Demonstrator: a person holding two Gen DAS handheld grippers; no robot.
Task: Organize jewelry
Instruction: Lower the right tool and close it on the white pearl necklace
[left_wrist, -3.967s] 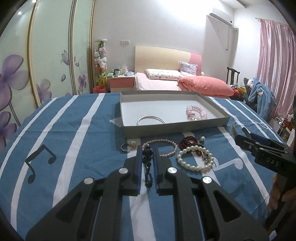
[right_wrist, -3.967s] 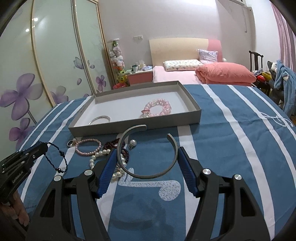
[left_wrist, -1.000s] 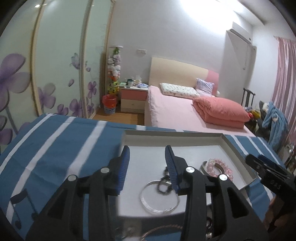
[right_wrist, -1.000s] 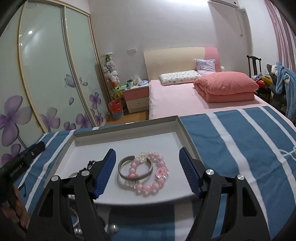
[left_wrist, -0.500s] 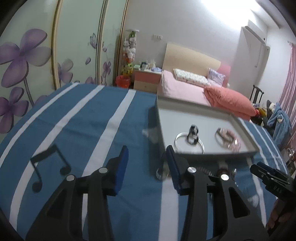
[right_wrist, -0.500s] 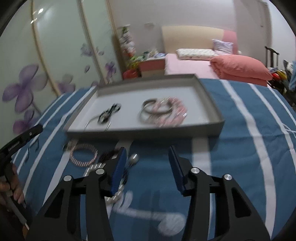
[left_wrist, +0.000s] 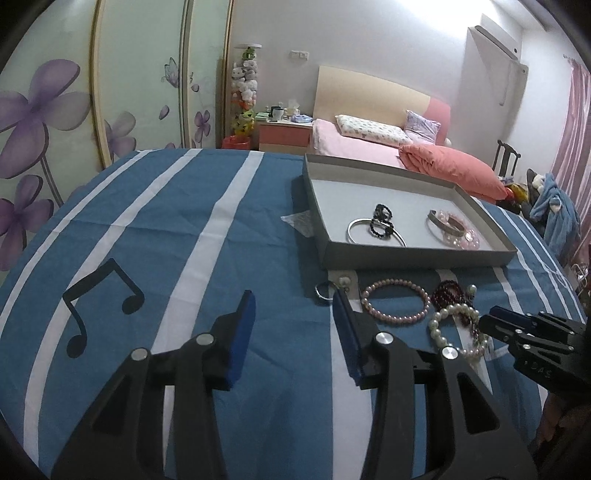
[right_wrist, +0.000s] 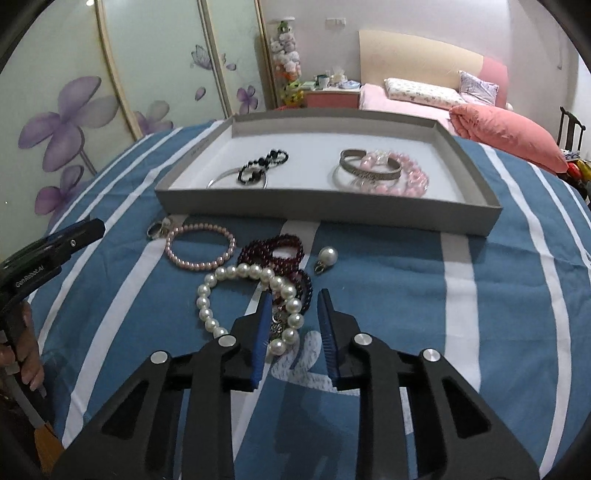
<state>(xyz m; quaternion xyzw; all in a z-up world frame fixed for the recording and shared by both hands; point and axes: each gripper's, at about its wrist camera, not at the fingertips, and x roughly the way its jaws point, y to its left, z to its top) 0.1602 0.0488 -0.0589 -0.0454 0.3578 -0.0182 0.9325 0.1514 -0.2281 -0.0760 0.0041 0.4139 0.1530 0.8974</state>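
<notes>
1. Bedroom beyond, with floral wardrobe doors and a pink bed; up front, a blue-and-white striped cloth (left_wrist: 155, 221) printed with black music notes, serving as the work surface.

2. From the left wrist: left gripper (left_wrist: 293, 299) poised low over the cloth, fingers spread with nothing between them, tips close to a small ring (left_wrist: 324, 291) just outside the grey tray (left_wrist: 406, 256). Inside the tray: silver bangle (left_wrist: 360, 227), black bead string (left_wrist: 382, 221) lying across it, silver cuff (left_wrist: 445, 221) and pink bead bracelet (left_wrist: 465, 236) together at the far side. Loose on the cloth before the tray: pink pearl bracelet (left_wrist: 395, 301), dark red beads (left_wrist: 448, 290), white pearl bracelet (left_wrist: 448, 325).

3. From the right wrist: right gripper (right_wrist: 293, 297) angled down over the tangle of white pearl bracelet (right_wrist: 236, 275) and dark red beads (right_wrist: 273, 253), jaws closing, left pad beside the pearls, nothing pinched yet. Pearl pendant (right_wrist: 327, 256) lying apart to the right.

4. Step in hand, judged: picking up the next loose pieces, four already placed in the tray.

5. Next move calls for: lowering until the pads straddle one strand, pinching firmly, lifting slowly lest the entwined red beads drag along, then carrying to a bare patch of the tray.
</notes>
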